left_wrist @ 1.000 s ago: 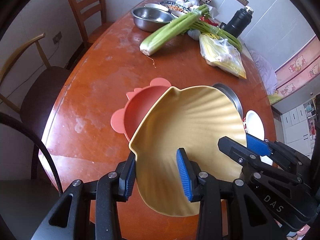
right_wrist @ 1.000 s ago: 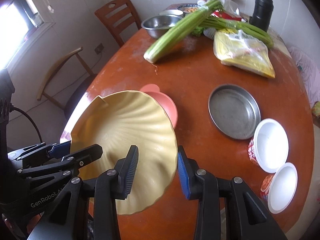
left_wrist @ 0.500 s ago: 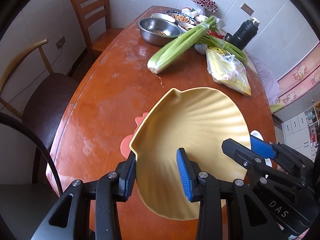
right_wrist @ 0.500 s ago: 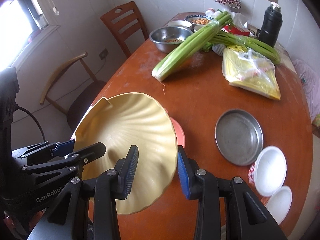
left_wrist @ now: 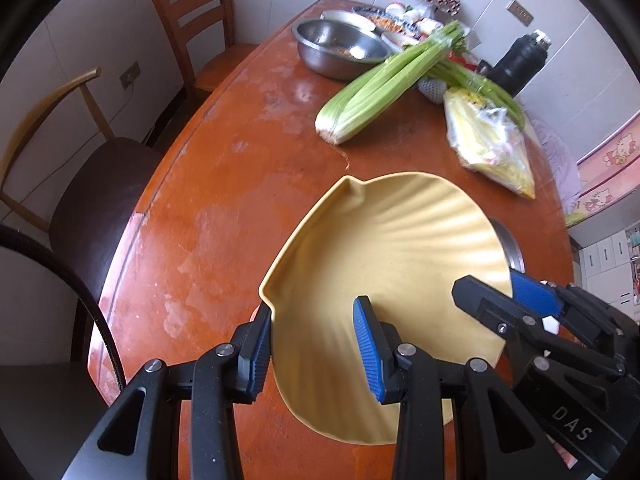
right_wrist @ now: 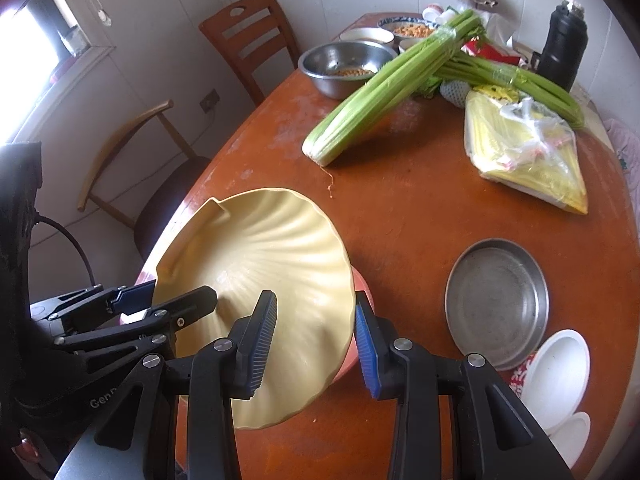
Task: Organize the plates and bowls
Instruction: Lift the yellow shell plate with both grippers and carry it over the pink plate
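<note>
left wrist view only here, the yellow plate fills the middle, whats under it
Observer: The right wrist view shows a pink bowl under the yellow plate. It is mostly covered, and only its rim peeks out on the right. I cannot tell whether they touch.
Operator: ok and whats further right, i only get a sliver of metal
Observer: That sliver is a round metal pan lying flat on the table. Beyond it, near the table's edge, sit two white bowls, one partly overlapping the other.
</note>
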Motion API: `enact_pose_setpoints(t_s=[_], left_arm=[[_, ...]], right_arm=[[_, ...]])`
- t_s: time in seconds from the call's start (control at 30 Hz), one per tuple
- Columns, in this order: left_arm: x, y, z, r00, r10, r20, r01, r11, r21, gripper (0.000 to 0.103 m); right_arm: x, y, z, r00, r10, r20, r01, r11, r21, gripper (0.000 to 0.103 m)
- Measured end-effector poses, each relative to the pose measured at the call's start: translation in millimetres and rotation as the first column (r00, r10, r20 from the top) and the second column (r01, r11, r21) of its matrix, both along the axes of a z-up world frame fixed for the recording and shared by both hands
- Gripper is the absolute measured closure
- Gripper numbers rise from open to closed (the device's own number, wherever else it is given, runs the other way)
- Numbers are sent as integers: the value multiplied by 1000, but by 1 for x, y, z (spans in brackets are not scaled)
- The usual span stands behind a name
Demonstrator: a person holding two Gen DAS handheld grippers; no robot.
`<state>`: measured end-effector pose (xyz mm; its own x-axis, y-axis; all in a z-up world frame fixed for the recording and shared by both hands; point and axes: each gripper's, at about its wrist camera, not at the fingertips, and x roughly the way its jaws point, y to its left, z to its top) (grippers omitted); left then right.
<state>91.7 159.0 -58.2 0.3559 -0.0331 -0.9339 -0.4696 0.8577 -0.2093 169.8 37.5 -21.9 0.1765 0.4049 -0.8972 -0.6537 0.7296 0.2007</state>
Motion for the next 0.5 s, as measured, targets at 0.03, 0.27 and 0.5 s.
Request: enact_pose_setpoints(t_s=[0.03,0.27,0.5], left_arm=[[1,0,-4,1000,3,-4,-3,1000,-5,64],[7,-4,-28,999,6,-49,-6,1000,-1,64],[12,-6,-43,997,15,-81,-15,1000,0,64]], right_arm=[[2,1,-5,1000,4,-8,-4,1000,-3,64],[12,1,-33,999,18,-49,-20,999,-33,64],[19,1,-52,997,33,-77,-38,998,-55,64]])
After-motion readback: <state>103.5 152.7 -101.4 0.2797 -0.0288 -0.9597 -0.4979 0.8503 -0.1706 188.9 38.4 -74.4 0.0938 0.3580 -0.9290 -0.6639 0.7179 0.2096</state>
